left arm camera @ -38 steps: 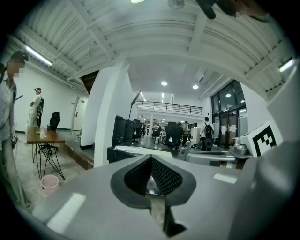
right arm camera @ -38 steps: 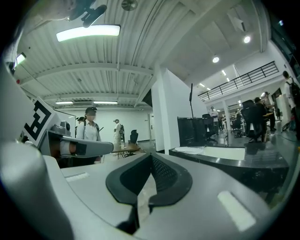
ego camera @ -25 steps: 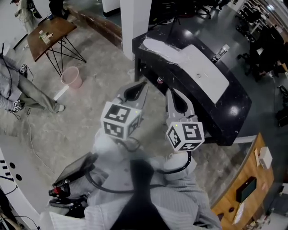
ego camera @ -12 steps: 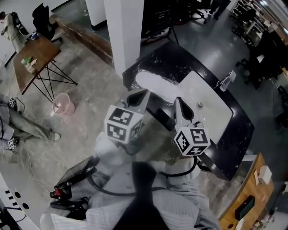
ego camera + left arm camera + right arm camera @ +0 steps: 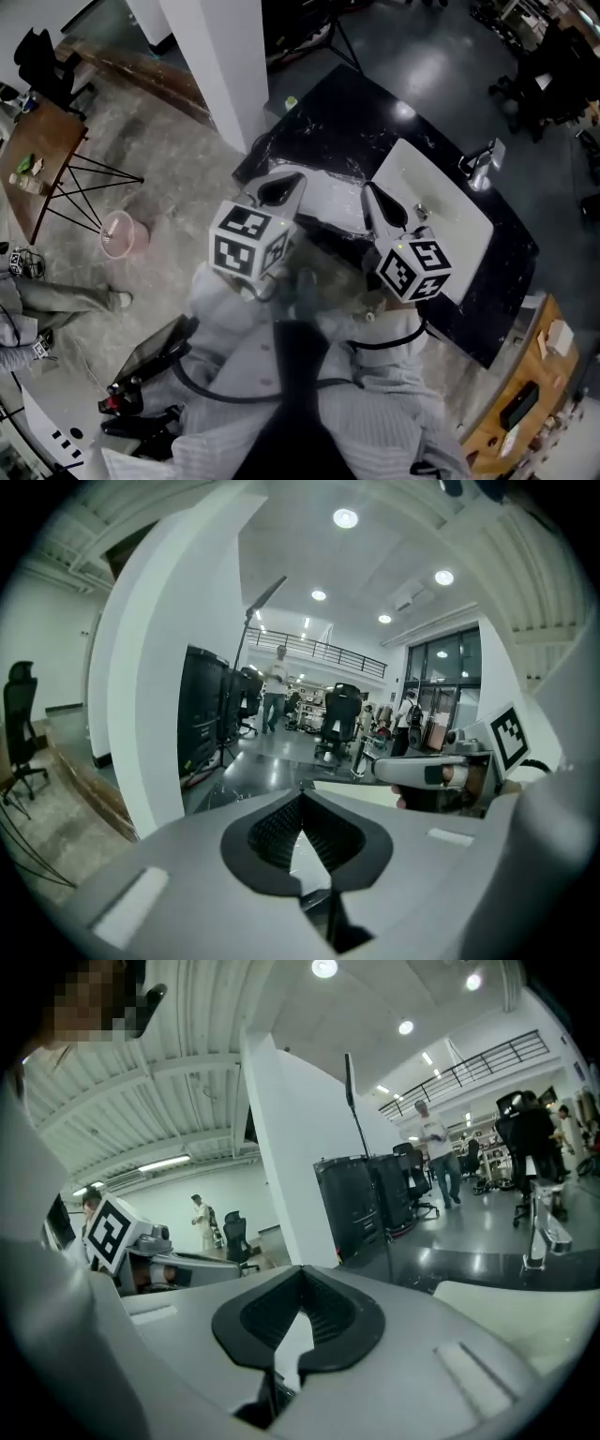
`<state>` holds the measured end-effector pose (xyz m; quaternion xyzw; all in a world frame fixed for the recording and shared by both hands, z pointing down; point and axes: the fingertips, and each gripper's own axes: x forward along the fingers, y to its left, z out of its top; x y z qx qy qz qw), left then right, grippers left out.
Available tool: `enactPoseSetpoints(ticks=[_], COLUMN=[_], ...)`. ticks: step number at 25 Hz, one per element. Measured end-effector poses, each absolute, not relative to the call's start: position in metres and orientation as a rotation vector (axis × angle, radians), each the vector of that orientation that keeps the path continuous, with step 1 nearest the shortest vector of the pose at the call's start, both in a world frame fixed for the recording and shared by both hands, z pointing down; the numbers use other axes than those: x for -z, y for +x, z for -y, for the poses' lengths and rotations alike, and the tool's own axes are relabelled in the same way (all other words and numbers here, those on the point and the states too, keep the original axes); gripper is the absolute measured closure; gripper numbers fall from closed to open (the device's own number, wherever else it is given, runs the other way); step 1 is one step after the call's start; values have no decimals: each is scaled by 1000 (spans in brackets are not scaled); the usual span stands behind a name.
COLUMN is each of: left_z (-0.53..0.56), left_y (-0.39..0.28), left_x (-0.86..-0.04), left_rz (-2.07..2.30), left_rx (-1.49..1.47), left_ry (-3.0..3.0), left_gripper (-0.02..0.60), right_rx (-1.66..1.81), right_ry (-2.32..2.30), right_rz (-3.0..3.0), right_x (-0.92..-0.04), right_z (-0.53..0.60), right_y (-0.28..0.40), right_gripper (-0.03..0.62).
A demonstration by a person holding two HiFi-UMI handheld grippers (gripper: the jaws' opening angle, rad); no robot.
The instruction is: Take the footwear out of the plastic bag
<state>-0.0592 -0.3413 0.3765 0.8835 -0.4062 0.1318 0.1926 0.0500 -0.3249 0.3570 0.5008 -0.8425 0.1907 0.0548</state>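
A pale plastic bag (image 5: 330,199) lies on the black table (image 5: 375,122), largely hidden behind my two grippers; I cannot make out footwear in it. My left gripper (image 5: 284,186) is held up at the table's near edge, left of the bag, its jaws shut with nothing between them. My right gripper (image 5: 378,199) is level with it just right of the bag, also shut and empty. In the left gripper view the closed jaws (image 5: 302,803) point over the table, with the right gripper (image 5: 431,772) alongside. In the right gripper view the jaws (image 5: 302,1283) are closed too.
A white mat (image 5: 441,211) covers the table's right part, with a small bottle (image 5: 483,159) at its far edge. A white pillar (image 5: 220,56) rises left of the table. A pink bin (image 5: 120,234) and a wooden side table (image 5: 37,164) stand on the floor at left.
The view has swung toward the black table, which now lies directly under both gripper tips. Both grippers stay side by side and shut.
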Motion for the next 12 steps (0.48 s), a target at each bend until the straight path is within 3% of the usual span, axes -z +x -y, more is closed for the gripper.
enactPoseSetpoints(ticks=[4, 7, 9, 12], left_z=[362, 376, 381, 379], left_y=[-73, -99, -117, -132], left_x=[-404, -433, -455, -483], left_rz=[992, 918, 876, 772], left_rx=[-277, -257, -317, -407], left_ry=[2323, 2207, 2152, 2096], left_gripper=[580, 513, 469, 399], right_rx=[-718, -944, -1122, -1366], right_ry=[1430, 1383, 1322, 1218], right_rz=[2512, 2496, 2474, 2422], right_x=[-384, -412, -434, -467], right_z=[336, 335, 330, 316], right_y=[82, 121, 145, 175], right_gripper=[580, 578, 503, 504])
